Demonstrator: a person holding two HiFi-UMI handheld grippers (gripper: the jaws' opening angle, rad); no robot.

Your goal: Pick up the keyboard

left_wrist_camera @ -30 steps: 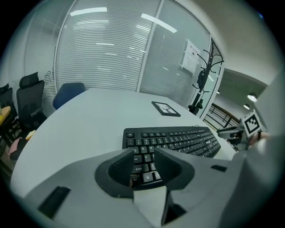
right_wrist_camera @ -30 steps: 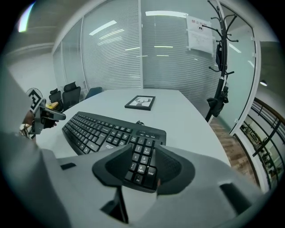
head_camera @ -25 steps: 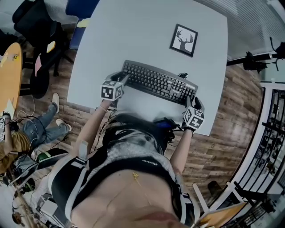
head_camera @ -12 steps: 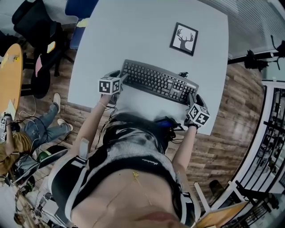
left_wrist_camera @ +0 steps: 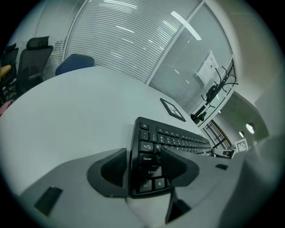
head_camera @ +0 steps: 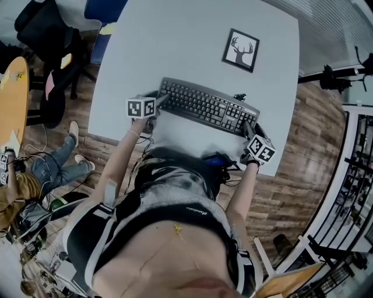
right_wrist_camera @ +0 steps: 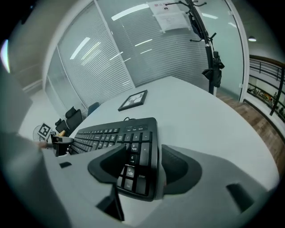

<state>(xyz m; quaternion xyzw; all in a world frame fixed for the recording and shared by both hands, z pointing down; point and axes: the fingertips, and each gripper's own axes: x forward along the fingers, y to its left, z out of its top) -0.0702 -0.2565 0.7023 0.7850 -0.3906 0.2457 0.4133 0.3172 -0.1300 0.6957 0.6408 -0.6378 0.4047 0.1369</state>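
A black keyboard (head_camera: 207, 107) lies flat on the white table (head_camera: 175, 35), slanting from upper left to lower right in the head view. My left gripper (head_camera: 158, 102) straddles its left end; in the left gripper view the keyboard (left_wrist_camera: 151, 156) end sits between the jaws of the left gripper (left_wrist_camera: 144, 167), one jaw beside its outer edge and one over the keys. My right gripper (head_camera: 252, 129) straddles the right end, and the numeric pad of the keyboard (right_wrist_camera: 133, 147) lies inside the right gripper (right_wrist_camera: 140, 167). Both pairs of jaws have just been opening and do not press on the keyboard.
A framed deer picture (head_camera: 240, 51) lies on the table beyond the keyboard. The table's near edge runs just under both grippers. Black office chairs (head_camera: 46, 35) and a blue chair (head_camera: 105, 9) stand at the left. A person (head_camera: 35, 174) sits on the wooden floor at lower left.
Both grippers have sunk a little and rolled at the keyboard's ends, and their jaws have spread wider. The keyboard lies where it did.
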